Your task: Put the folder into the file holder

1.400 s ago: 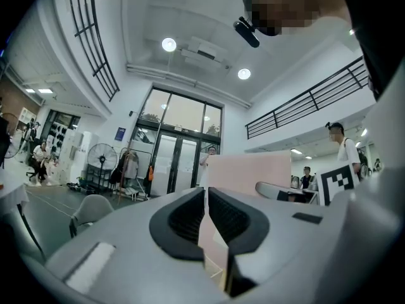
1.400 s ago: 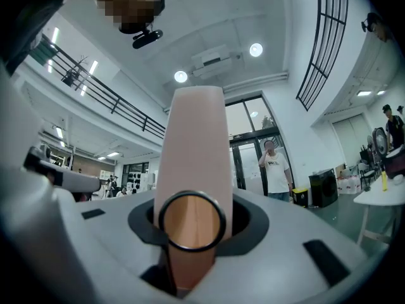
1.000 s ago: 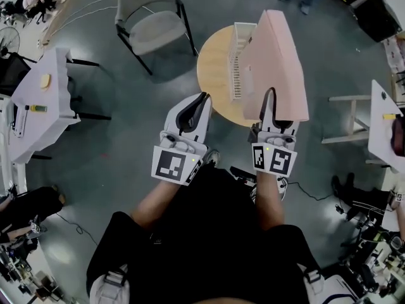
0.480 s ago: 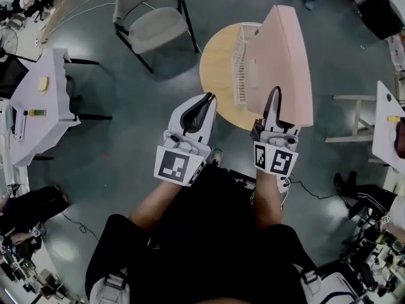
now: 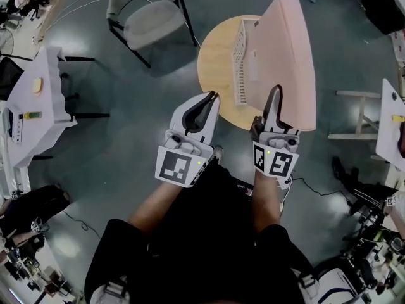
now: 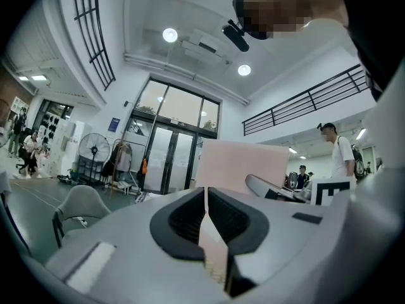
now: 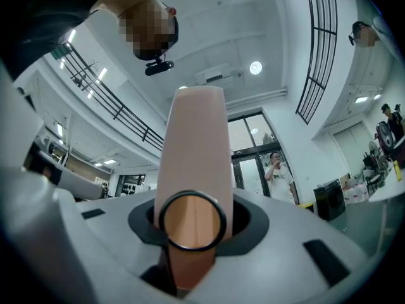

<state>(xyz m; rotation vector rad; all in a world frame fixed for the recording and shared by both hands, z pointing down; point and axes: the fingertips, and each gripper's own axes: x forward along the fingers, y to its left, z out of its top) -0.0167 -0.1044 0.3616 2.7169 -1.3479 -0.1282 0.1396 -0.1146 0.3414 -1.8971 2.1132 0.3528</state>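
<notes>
At the left edge of the head view stand white desks point(image 5: 35, 106), partly cut off by the frame, with small items on them too small to name. A grey chair point(image 5: 145, 21) sits at upper left, its back cropped at the top.

The left tool point(image 5: 209, 99) hangs at centre left over the bare floor, just short of the round desk point(image 5: 214, 68). Its jaws are closed with nothing in them. In the left gripper view only a thin slit shows between the pads, and pink shows through it from behind.

On the round desk the white slotted holder point(image 5: 239, 56) stands on edge. Its base and far side are hidden by the folder point(image 5: 288, 56), so its slots cannot be counted.

The pink folder stands upright at upper right of centre, just beside the holder on its right and outside it. Its lower edge is covered by the tool, and whether it touches the holder or the desk cannot be told.

The right tool point(image 5: 274, 97) grips the folder by its near end, with a jaw on either face. In the right gripper view the folder fills the gap between the jaws and rises up the middle of the frame. A dark ring point(image 7: 192, 220) on its spine hides where the pads meet it.

Beyond, at right of that view, a person point(image 7: 281, 176) stands by glass doors, blurred by distance.
</notes>
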